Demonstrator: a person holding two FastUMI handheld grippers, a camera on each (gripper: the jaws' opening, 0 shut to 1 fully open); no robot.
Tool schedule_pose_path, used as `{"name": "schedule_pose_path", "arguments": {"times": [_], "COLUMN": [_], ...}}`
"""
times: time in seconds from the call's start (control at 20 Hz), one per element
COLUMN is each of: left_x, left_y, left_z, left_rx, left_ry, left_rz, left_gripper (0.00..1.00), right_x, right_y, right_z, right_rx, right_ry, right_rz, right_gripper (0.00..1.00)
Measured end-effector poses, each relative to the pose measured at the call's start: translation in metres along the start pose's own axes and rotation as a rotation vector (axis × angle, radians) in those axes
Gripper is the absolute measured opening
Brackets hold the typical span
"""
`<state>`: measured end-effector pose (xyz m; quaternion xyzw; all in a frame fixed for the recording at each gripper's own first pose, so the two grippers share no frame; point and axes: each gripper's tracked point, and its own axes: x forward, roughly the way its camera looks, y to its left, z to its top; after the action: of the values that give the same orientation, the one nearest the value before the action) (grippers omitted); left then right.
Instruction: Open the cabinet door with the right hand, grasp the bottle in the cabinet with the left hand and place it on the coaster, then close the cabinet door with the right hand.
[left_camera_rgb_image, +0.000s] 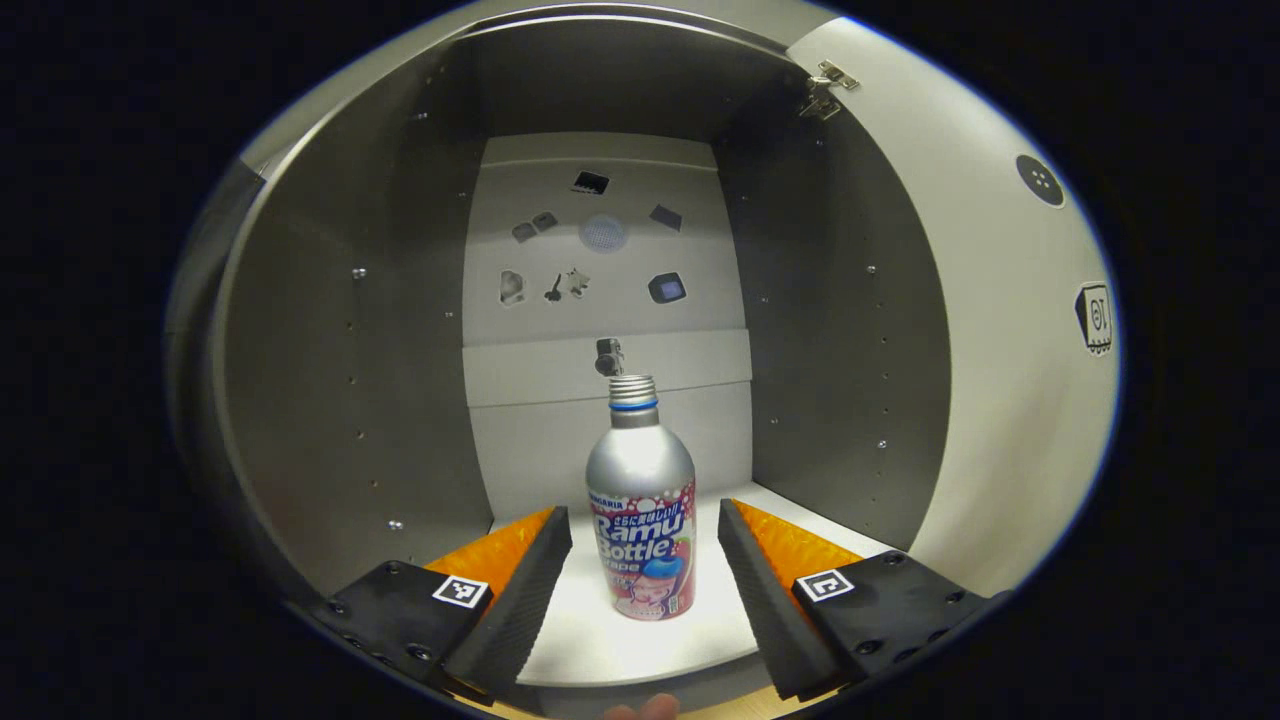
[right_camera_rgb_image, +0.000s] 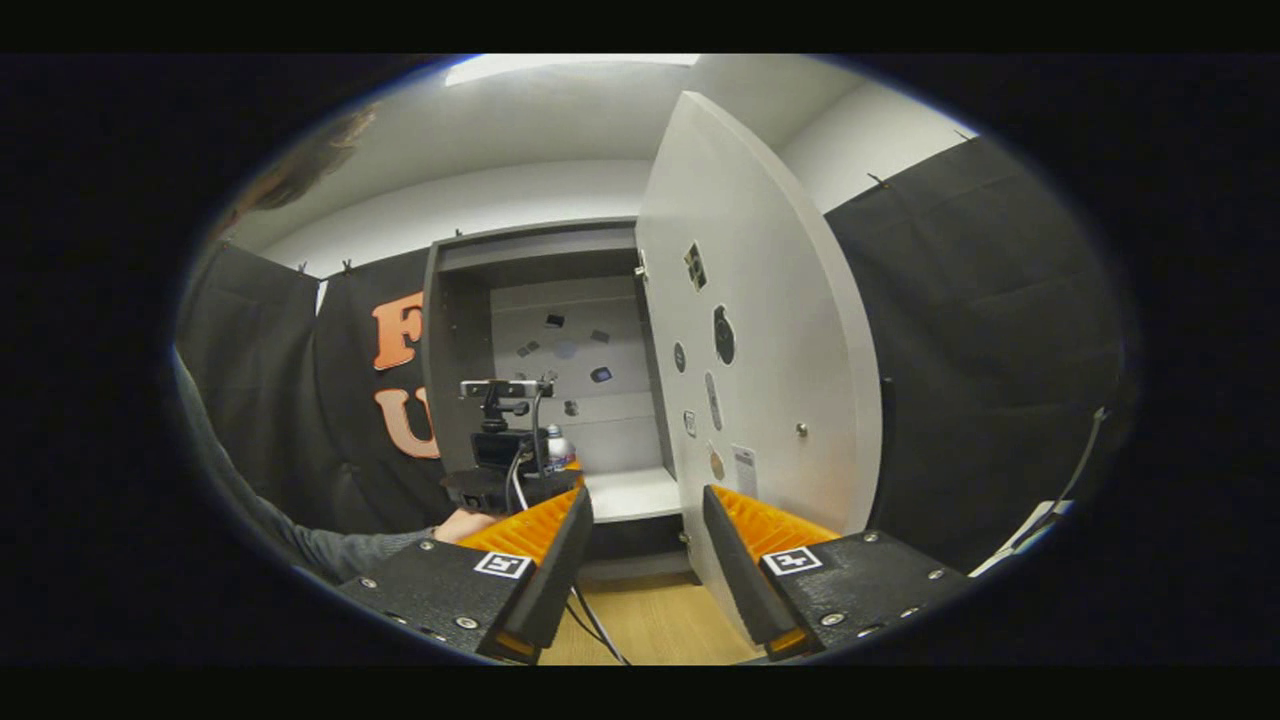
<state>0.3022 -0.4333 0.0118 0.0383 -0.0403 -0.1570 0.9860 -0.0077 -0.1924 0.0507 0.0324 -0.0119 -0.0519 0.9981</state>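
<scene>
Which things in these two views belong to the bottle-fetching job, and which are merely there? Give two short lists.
Part of the job:
- bottle, upright on the cabinet shelf
- cabinet door, swung open
- left claw, open, fingers either side of the bottle, not touching
- right claw, open, near the door

Merely there:
- stickers on the cabinet's back panel
- wooden floor

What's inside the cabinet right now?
A bottle stands upright on the cabinet floor, between the open left tongs. Small stickers dot the back wall. The bottle hides the floor directly behind it.
</scene>
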Motion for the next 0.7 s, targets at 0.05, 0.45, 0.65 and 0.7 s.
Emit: {"name": "schedule_pose_path", "arguments": {"times": [0.05, 0.45, 0.65, 0.7], "left_x": [0.007, 0.043, 0.041, 0.038], "left_y": [0.000, -0.001, 0.001, 0.001], "left_z": [-0.001, -0.016, -0.013, -0.012], "left_rx": [0.001, 0.002, -0.006, -0.008], "left_ry": [-0.001, 0.014, 0.005, 0.004], "left_rz": [-0.002, 0.001, 0.006, 0.006], "left_gripper": [0.96, 0.96, 0.86, 0.86], "right_x": [0.002, 0.017, 0.016, 0.015], "right_y": [0.000, 0.000, -0.002, -0.002], "right_z": [-0.001, -0.015, -0.018, -0.018], "right_rx": [-0.002, -0.017, -0.019, -0.017], "right_ry": [0.005, 0.057, 0.075, 0.077], "right_rz": [-0.003, -0.030, -0.035, -0.032], "right_gripper": [0.69, 0.70, 0.70, 0.70]}}
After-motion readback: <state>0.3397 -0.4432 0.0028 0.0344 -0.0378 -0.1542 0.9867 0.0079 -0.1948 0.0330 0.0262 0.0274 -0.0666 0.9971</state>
